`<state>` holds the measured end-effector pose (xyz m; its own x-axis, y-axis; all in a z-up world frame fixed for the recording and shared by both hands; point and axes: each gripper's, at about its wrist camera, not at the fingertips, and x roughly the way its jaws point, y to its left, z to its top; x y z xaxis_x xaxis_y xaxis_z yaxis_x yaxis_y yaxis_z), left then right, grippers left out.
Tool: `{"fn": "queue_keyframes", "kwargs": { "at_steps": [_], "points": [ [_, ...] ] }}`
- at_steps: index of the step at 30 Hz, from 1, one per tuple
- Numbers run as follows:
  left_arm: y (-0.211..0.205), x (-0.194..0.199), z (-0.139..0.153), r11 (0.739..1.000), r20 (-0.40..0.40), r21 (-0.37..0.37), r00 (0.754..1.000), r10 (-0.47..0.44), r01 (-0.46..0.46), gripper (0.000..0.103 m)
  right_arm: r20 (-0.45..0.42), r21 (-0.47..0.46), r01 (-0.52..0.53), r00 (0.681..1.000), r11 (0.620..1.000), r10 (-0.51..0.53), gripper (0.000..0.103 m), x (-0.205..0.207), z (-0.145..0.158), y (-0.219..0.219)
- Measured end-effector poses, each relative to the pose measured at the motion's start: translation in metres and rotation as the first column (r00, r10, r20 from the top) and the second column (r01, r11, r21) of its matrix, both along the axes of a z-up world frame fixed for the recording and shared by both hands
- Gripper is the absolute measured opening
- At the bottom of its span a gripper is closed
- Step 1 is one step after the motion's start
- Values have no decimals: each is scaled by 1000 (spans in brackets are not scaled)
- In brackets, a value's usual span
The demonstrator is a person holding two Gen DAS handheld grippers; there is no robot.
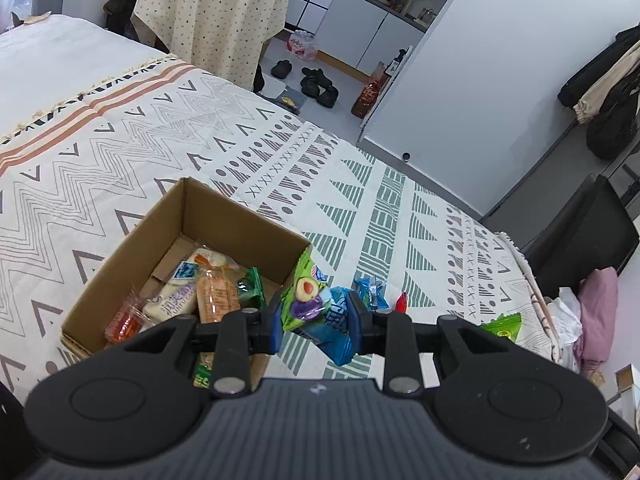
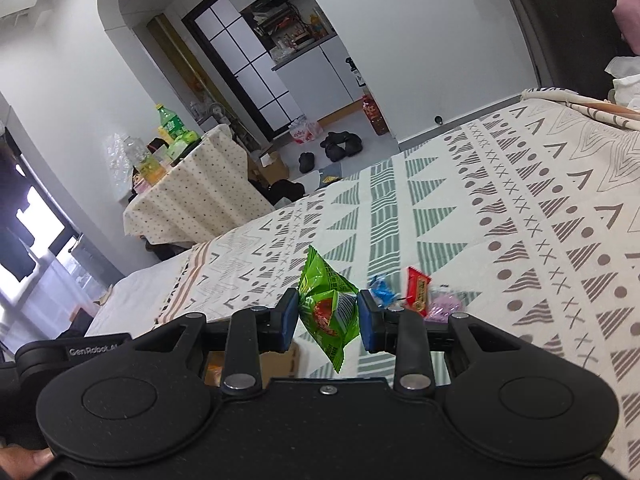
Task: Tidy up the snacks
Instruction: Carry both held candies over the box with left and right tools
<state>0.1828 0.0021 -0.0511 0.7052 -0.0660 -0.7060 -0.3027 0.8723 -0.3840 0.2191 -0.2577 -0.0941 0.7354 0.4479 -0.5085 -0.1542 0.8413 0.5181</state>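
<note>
My left gripper (image 1: 314,318) is shut on a green plum snack packet (image 1: 305,294) together with a blue packet (image 1: 336,336), held just right of an open cardboard box (image 1: 240,220). The box holds several wrapped snacks (image 1: 188,292). My right gripper (image 2: 328,314) is shut on a green snack packet (image 2: 330,312), held above the patterned bedspread (image 2: 520,240). Loose on the bed lie a blue candy (image 1: 370,292), a red packet (image 1: 401,302) and a green packet (image 1: 505,326); the right wrist view shows the blue candy (image 2: 380,290), a red packet (image 2: 418,290) and a pink packet (image 2: 444,306).
A corner of the cardboard box (image 2: 280,362) shows under the right gripper. The bed's edge drops to the floor, where shoes (image 1: 318,82) lie. A cloth-covered table (image 1: 212,12) with bottles stands beyond the bed. Pink and white clothes (image 1: 588,312) lie at the bed's right end.
</note>
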Motion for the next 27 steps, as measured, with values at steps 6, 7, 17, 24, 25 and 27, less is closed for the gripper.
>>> {"fn": "queue_keyframes", "kwargs": {
  "at_steps": [6, 7, 17, 24, 25, 27],
  "points": [
    [25, -4, 0, 999, 5, -29, 1000, 15, -15, 30, -3, -14, -4, 1000, 1000, 3, 31, -5, 6, 22],
    [29, -5, -1, 999, 6, -34, 1000, 19, -19, 30, -3, -18, -7, 1000, 1000, 6, 31, -6, 7, 25],
    [70, -7, -10, 993, -13, -104, 999, 50, -51, 30, 1, -55, -54, 999, 997, 54, 31, -8, 11, 72],
    [95, -5, -19, 989, -28, -124, 997, 79, -82, 31, -7, -64, -84, 996, 994, 83, 31, -2, 9, 102],
    [98, -4, -21, 988, -30, -126, 996, 82, -85, 31, -8, -65, -88, 996, 994, 88, 31, -2, 9, 106],
    [104, -2, -24, 987, -37, -133, 995, 88, -92, 31, -11, -69, -97, 995, 993, 96, 31, 1, 7, 114]
  ]
}}
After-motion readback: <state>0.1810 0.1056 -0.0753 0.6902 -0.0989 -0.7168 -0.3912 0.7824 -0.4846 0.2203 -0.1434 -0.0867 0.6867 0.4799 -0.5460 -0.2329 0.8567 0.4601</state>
